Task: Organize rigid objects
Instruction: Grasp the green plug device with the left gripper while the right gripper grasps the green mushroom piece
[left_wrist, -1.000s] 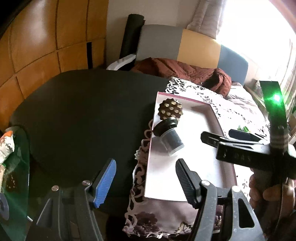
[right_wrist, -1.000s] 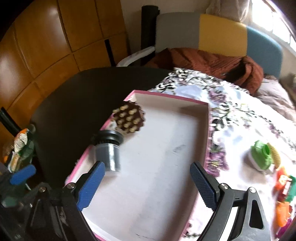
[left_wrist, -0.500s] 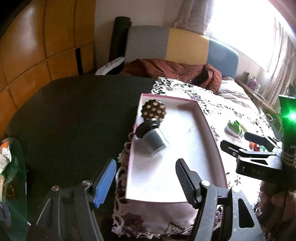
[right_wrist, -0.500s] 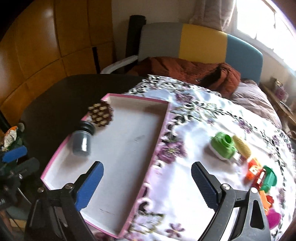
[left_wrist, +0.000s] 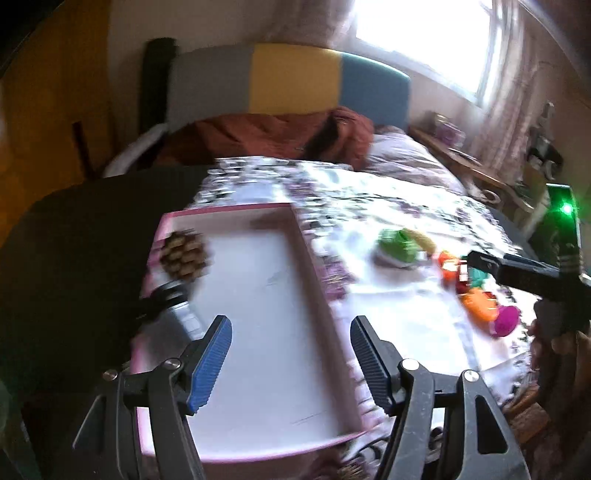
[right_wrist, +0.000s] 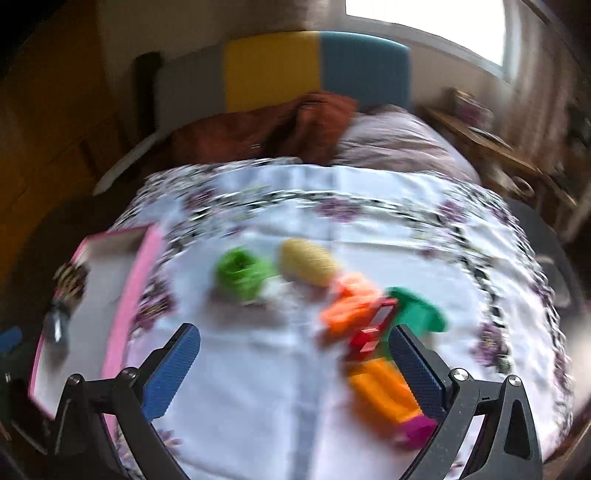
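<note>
both views are smearing with motion blur, so fine detail is getting lost. the left tongs (left_wrist: 290, 354) are hanging over the near half of the pink-rimmed tray (left_wrist: 317, 295), their jaws standing well apart with nothing between them but the bare white tray floor. the right tongs (right_wrist: 295, 363) are hovering over the floral tablecloth (right_wrist: 369, 192), their jaws spread very wide after having just been opening further, and gripping nothing; only cloth is showing between the blue pads (right_wrist: 171, 369).

inside the tray, a brown studded ball (left_wrist: 183, 254) is sitting near the far left corner, and just on the near side of it a grey cylinder with a black cap (left_wrist: 175, 302) is lying on its side against the left wall.

the loose things are lying in a cluster on the cloth, well apart from the tray. a green piece (right_wrist: 240, 275) is sitting nearest the tray, with a yellow oval piece (right_wrist: 308, 266) just beside it. further right, an orange piece (right_wrist: 351, 302), a red piece (right_wrist: 375, 328) and a darker green piece (right_wrist: 417, 308) are crowding together; whether they are touching is hard to tell through the blur. a longer orange piece (right_wrist: 382, 391) with a magenta end (right_wrist: 417, 430) is lying nearest the camera, just beside the right-hand pad of the right tongs.

in the left view, the right tongs are showing at the right edge with a green light glowing on their body (left_wrist: 565, 210), and a hand (left_wrist: 561, 339) is wrapping the grip below. the counter (left_wrist: 74, 240) left of the cloth is dark and bare-topped.
</note>
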